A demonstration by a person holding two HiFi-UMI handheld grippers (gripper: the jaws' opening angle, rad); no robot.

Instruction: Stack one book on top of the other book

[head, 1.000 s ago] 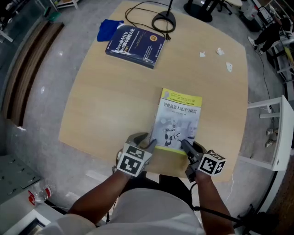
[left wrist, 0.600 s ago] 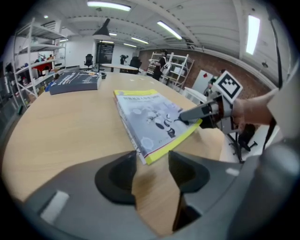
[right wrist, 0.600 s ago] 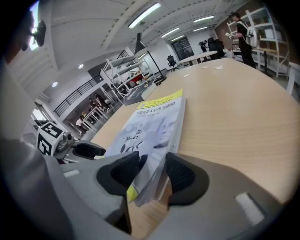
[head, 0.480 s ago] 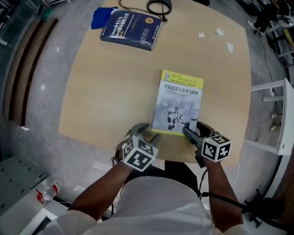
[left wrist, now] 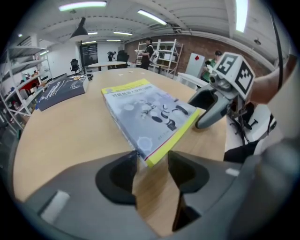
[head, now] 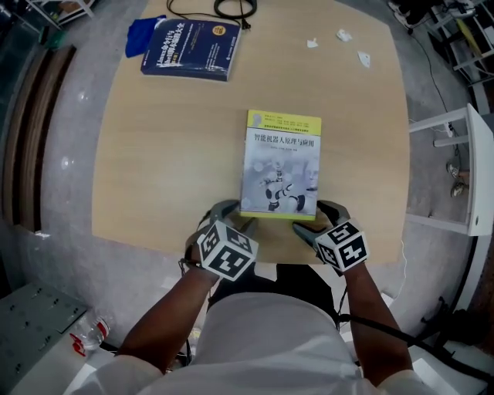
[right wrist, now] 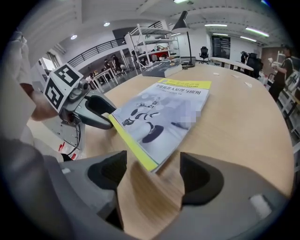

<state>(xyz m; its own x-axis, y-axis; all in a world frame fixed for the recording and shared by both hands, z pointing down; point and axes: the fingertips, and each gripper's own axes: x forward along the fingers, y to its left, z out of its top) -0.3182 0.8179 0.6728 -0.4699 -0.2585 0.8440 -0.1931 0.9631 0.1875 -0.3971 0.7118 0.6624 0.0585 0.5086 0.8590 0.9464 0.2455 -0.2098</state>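
Wooden table (head: 154, 154) bore a grey book (head: 280, 166) near its front edge and a blue book (head: 189, 48) far left; left gripper (head: 234, 217) and right gripper (head: 316, 220), jaws just opened wide, each straddled a near corner of the grey book, unpinched.

- Bright, even light from ceiling strips (left wrist: 79, 6) over the table (head: 170, 139); soft shadows, no glare.
- Both gripper views: heavy fisheye, black corners.
- Right gripper view: table's near edge motion-blurred.
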